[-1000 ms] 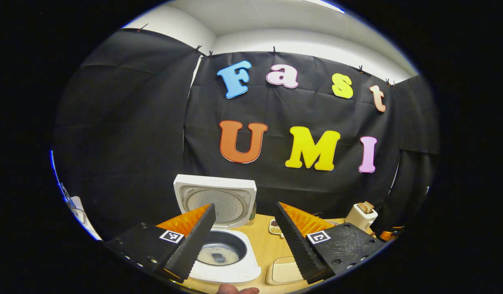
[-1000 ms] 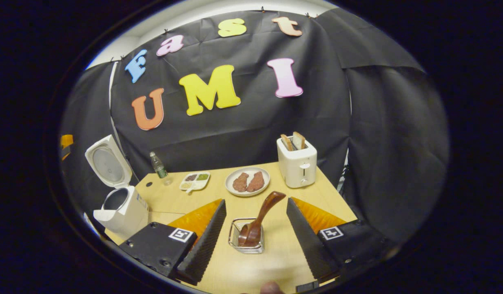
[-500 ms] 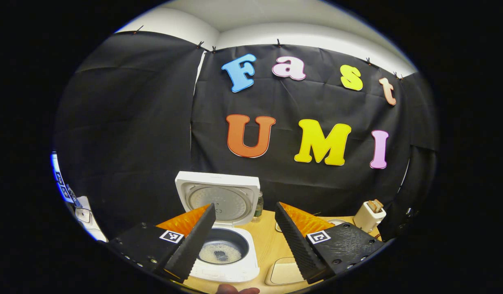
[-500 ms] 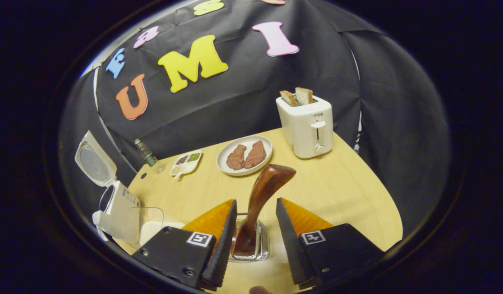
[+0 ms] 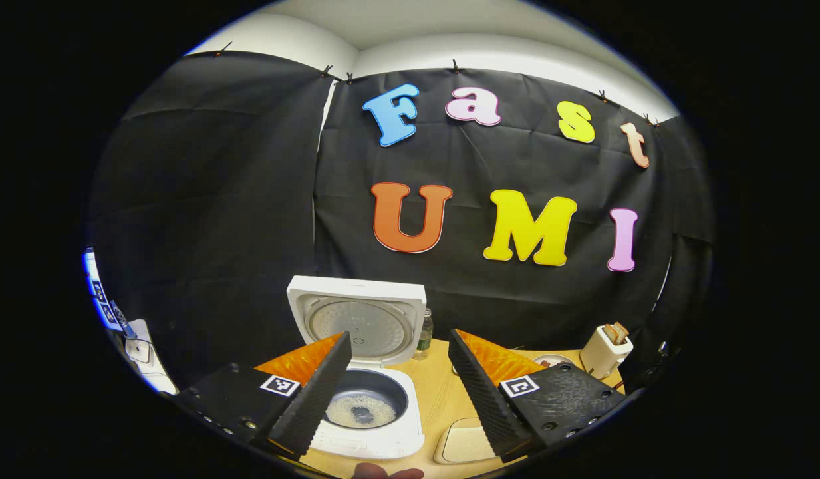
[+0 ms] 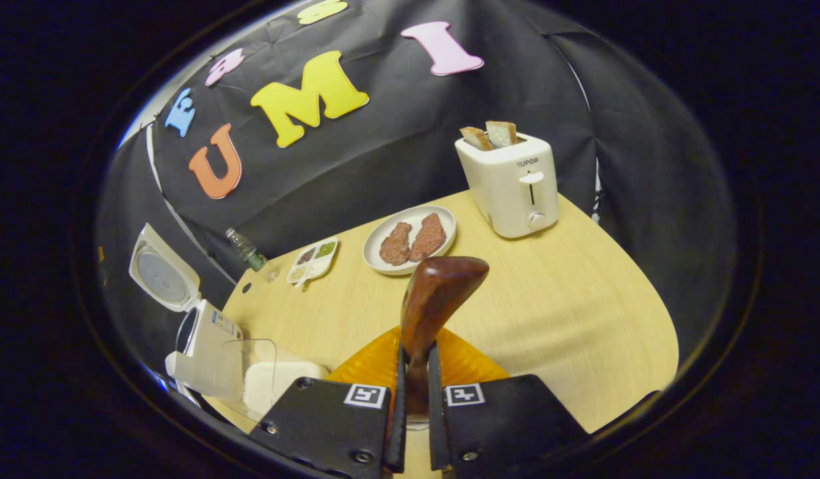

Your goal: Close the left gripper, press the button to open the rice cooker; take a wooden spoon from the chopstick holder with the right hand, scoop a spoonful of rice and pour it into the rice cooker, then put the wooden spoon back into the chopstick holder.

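Observation:
The white rice cooker (image 5: pixel 370 426) stands with its lid (image 5: pixel 356 322) up, and some rice lies in its dark pot. My left gripper (image 5: pixel 400 386) hovers open above and in front of it, nothing between its fingers. In the right gripper view the cooker (image 6: pixel 200 339) is at the far left, and a clear box of rice (image 6: pixel 276 382) sits beside it. My right gripper (image 6: pixel 415 406) is shut on the dark wooden spoon's handle (image 6: pixel 436 299), which sticks up between the fingers. The chopstick holder is hidden under them.
A white toaster (image 6: pixel 513 179) with bread stands at the back right of the wooden table (image 6: pixel 582 313). A plate with two meat pieces (image 6: pixel 410 239), a small divided dish (image 6: pixel 313 259) and a green bottle (image 6: pixel 247 251) sit toward the back. A pale box (image 5: pixel 466 442) lies right of the cooker.
My right gripper came down over the holder and shut on the spoon's handle. The left gripper stayed open and drifted slightly above the cooker.

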Tool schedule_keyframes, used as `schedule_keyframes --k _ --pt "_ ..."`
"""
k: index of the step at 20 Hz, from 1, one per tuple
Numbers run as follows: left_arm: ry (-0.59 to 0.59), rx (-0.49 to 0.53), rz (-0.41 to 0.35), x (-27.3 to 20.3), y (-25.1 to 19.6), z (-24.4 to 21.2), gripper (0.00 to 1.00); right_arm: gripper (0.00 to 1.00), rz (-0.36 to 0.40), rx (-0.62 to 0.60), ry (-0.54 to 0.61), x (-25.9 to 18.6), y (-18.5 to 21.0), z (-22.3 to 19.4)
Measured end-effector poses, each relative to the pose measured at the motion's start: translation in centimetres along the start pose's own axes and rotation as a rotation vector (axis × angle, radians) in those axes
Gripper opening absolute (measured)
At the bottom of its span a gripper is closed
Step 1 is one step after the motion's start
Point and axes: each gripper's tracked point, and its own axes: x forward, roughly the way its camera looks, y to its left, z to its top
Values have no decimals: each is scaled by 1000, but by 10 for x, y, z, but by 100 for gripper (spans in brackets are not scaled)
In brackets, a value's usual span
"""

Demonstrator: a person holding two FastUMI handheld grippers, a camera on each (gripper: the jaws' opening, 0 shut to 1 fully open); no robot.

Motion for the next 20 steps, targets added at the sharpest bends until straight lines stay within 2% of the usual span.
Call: schedule_keyframes --k 2,3,4,7,10,12,17,20 --pt "-5 -8 -16 0 -1 -1 94 18 -3 -2 -2 -9 6 0" --pt "-8 -10 -27 -3 1 -2 94 12 -13 -11 -13 -14 8 4" --pt "-12 -8 -38 -4 1 -3 94 13 -21 -28 -32 -21 13 9" --pt "-35 4 -76 -10 6 0 94 9 -71 -88 -114 -45 29 37" --pt "-63 6 -108 -14 21 4 94 9 -111 -164 -216 -75 66 66" --pt "-71 6 -132 -13 32 5 94 9 -100 -203 -267 -92 107 74" --pt "-77 27 -179 -8 74 3 94 9 7 -230 -272 -101 221 37" --pt "-67 50 -190 -5 97 -3 94 9 3 -264 -230 -74 251 -6"
